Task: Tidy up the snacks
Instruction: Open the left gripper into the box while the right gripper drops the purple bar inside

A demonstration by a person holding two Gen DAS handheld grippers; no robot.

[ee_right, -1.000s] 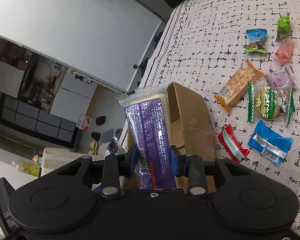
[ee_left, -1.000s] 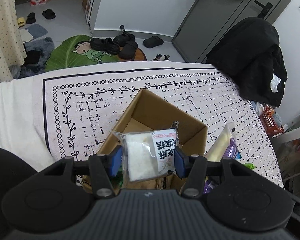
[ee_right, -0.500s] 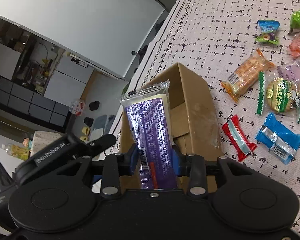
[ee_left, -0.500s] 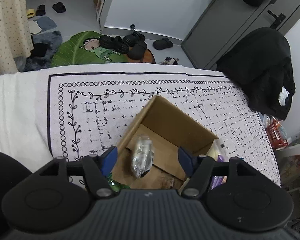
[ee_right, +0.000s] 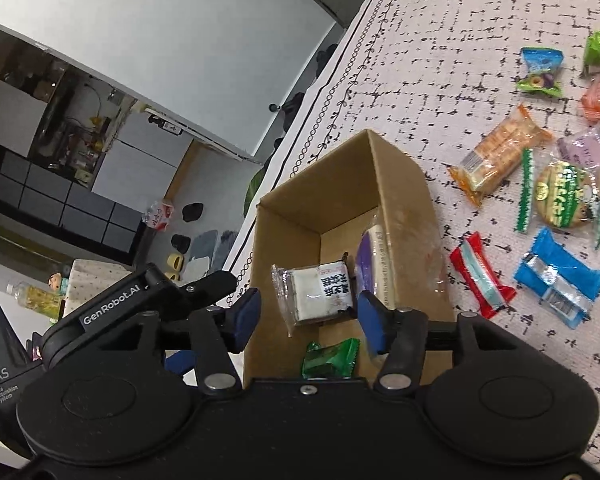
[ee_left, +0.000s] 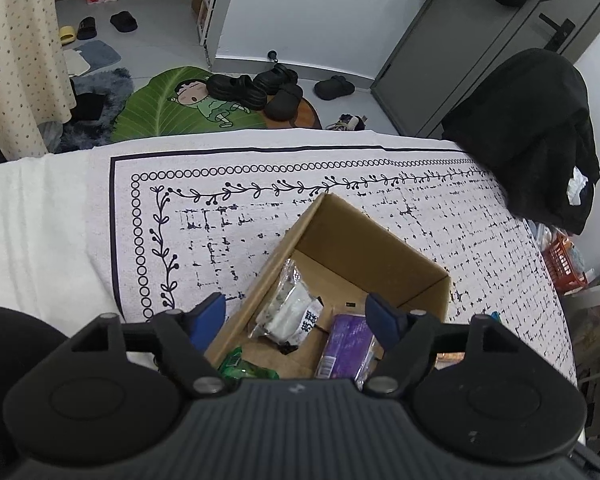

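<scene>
An open cardboard box [ee_left: 364, 236] [ee_right: 404, 184] stands on the patterned cloth. Inside lie a white snack pack [ee_left: 294, 312] [ee_right: 320, 294], a purple packet [ee_left: 346, 344] [ee_right: 366, 266] and a green candy [ee_left: 242, 368] [ee_right: 330, 358]. My left gripper [ee_left: 300, 316] is open and empty above the box; it also shows in the right wrist view [ee_right: 148, 300]. My right gripper [ee_right: 306, 318] is open and empty over the box. Several loose snacks lie right of the box: a red one [ee_right: 482, 276], a blue one [ee_right: 558, 280] and an orange cracker pack [ee_right: 498, 154].
A round green biscuit pack [ee_right: 564, 194], a pink one [ee_right: 598, 98] and small green ones [ee_right: 598, 50] lie further right. A black coat on a chair [ee_left: 532, 132] stands past the table's far right edge. Shoes and mats lie on the floor [ee_left: 260, 92].
My left gripper opened and dropped the white snack pack into the box. My right gripper then opened and let the purple packet fall in beside it.
</scene>
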